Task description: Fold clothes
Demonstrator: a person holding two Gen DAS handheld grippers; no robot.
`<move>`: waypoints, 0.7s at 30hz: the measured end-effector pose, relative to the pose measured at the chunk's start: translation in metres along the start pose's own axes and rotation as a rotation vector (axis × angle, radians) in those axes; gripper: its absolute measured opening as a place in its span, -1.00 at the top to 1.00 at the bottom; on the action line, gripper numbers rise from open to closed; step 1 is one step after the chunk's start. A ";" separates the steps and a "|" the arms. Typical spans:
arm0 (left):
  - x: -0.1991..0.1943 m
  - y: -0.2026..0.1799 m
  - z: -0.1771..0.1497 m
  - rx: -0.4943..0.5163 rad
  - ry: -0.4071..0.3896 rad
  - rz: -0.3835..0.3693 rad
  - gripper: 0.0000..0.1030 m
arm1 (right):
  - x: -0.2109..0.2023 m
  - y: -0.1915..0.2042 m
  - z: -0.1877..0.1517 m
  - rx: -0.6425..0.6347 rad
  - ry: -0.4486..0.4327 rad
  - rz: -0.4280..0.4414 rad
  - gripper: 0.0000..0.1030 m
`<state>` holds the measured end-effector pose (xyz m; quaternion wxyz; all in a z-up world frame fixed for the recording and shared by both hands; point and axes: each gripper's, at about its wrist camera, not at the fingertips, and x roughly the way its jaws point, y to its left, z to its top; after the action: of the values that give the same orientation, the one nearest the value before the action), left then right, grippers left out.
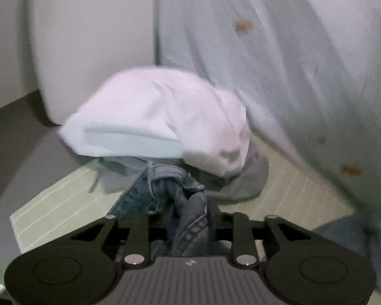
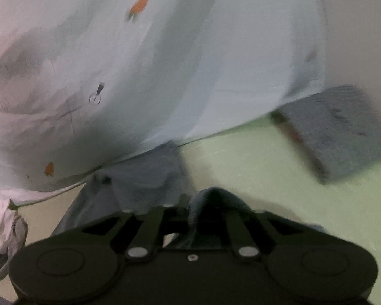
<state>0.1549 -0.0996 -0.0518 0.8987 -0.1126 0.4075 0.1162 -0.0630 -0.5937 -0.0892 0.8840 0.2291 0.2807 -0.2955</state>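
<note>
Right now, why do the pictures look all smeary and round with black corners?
Left wrist view: the fisheye lens bends the green mat and leaves black corners; the white cloth is motion-smeared, though the denim in the left gripper is sharper. Right wrist view: dimmer and blurrier; the gray folded piece streaks.

Left wrist view: the jeans (image 1: 180, 195) occupy the lower centre, bunched between the left gripper (image 1: 185, 218) fingers. Behind them, at mid-frame, a pile of clothes (image 1: 160, 127) lies on the mat (image 1: 304, 193). A sheet (image 1: 279, 63) hangs at upper right.

Right wrist view: the jeans (image 2: 144, 178) lie at lower centre, one fold inside the right gripper (image 2: 205, 211). A folded garment (image 2: 343, 127) lies on the mat (image 2: 254, 167) at right. The sheet (image 2: 114, 76) fills the upper left.
</note>
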 end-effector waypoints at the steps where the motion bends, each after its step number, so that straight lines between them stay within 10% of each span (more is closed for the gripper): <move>1: 0.002 -0.001 -0.002 -0.006 0.008 -0.012 0.20 | 0.014 0.008 0.003 -0.004 0.021 -0.011 0.22; 5: 0.003 0.013 -0.029 -0.056 0.043 -0.042 -0.60 | 0.029 0.029 -0.015 -0.011 0.062 -0.025 -0.84; 12: 0.012 0.082 -0.113 -0.247 0.279 0.070 -0.59 | 0.024 0.021 -0.094 -0.039 0.228 -0.092 -0.91; 17: 0.019 0.109 -0.140 -0.468 0.319 -0.071 -0.59 | 0.024 0.000 -0.124 0.059 0.329 -0.136 -0.93; 21: 0.034 0.095 -0.137 -0.449 0.305 -0.081 -0.55 | 0.028 -0.013 -0.134 0.141 0.359 -0.150 -0.93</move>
<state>0.0513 -0.0466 -0.1757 0.7833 -0.3413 0.4976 0.1493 -0.1006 -0.5375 -0.2088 0.7769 0.3179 0.4288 -0.3340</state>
